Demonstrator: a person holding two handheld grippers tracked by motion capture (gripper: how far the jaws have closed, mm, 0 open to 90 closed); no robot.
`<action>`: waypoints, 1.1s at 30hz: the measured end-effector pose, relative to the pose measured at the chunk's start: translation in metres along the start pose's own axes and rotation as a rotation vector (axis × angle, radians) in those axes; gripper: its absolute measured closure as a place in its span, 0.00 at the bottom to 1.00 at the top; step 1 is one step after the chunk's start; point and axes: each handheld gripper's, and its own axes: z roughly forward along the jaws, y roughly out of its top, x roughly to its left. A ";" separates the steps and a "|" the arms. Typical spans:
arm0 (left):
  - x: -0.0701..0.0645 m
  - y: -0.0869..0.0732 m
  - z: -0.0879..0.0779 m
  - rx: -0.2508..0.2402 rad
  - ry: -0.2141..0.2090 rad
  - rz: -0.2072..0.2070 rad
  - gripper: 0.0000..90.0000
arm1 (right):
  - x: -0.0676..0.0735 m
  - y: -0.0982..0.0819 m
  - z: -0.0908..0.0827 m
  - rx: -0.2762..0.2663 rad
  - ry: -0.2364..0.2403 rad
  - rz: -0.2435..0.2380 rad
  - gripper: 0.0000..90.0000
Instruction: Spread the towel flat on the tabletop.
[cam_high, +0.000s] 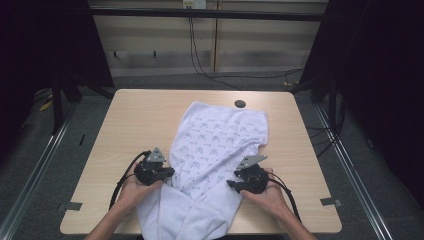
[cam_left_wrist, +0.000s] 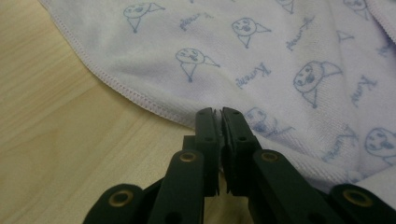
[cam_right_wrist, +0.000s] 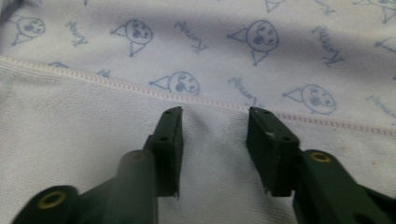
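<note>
A white towel (cam_high: 220, 135) printed with small blue faces and words lies along the middle of the wooden table (cam_high: 135, 120), and its near end hangs over the front edge. My left gripper (cam_high: 171, 173) is at the towel's left hem. In the left gripper view its jaws (cam_left_wrist: 220, 114) stand together with a sliver of the stitched hem pinched between the pads, printed cloth (cam_left_wrist: 243, 56) beyond. My right gripper (cam_high: 230, 184) is at the towel's right side. In the right gripper view it (cam_right_wrist: 215, 116) is open above the plain terry side (cam_right_wrist: 93, 130), just short of a stitched hem.
A round black cable port (cam_high: 240, 103) sits in the tabletop just beyond the towel's far edge. Bare wood lies to the left and right of the cloth. Black cables (cam_high: 200, 60) run across the floor behind the table.
</note>
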 end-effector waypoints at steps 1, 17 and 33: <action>0.004 -0.002 0.000 -0.014 0.002 -0.015 0.94 | -0.004 0.001 -0.001 0.011 -0.018 -0.010 0.73; -0.011 -0.015 -0.034 -0.092 -0.079 -0.060 0.73 | -0.005 0.008 -0.038 -0.120 0.000 0.084 0.64; -0.016 -0.019 -0.025 -0.046 -0.082 -0.014 0.95 | 0.055 0.017 0.005 -0.028 0.141 -0.062 0.90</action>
